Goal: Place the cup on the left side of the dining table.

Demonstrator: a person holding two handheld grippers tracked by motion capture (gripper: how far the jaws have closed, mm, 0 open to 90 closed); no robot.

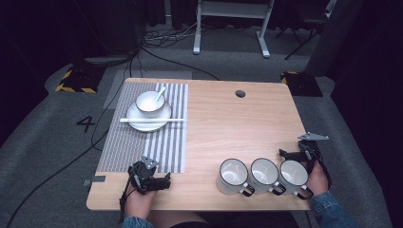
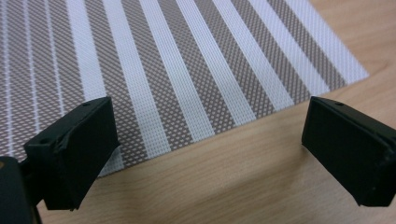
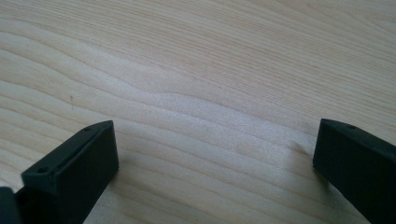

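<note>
My left gripper (image 1: 161, 180) rests near the table's front left, at the near edge of a striped grey and white placemat (image 1: 142, 137). In the left gripper view its jaws stand wide apart over the placemat's corner (image 2: 187, 74), nothing between them. My right gripper (image 1: 291, 154) sits at the front right, just behind the rightmost of three white mugs (image 1: 293, 176). Its jaws are wide apart over bare wood (image 3: 210, 102). On the placemat's far end a white bowl (image 1: 150, 102) with a spoon (image 1: 159, 93) stands on a plate (image 1: 148, 119), with chopsticks (image 1: 152, 120) laid across.
The three mugs stand in a row along the front edge, the middle mug (image 1: 265, 174) and the left mug (image 1: 233, 175) touching. A round cable hole (image 1: 240, 93) lies at the table's far side. Cables and stand feet lie on the floor beyond.
</note>
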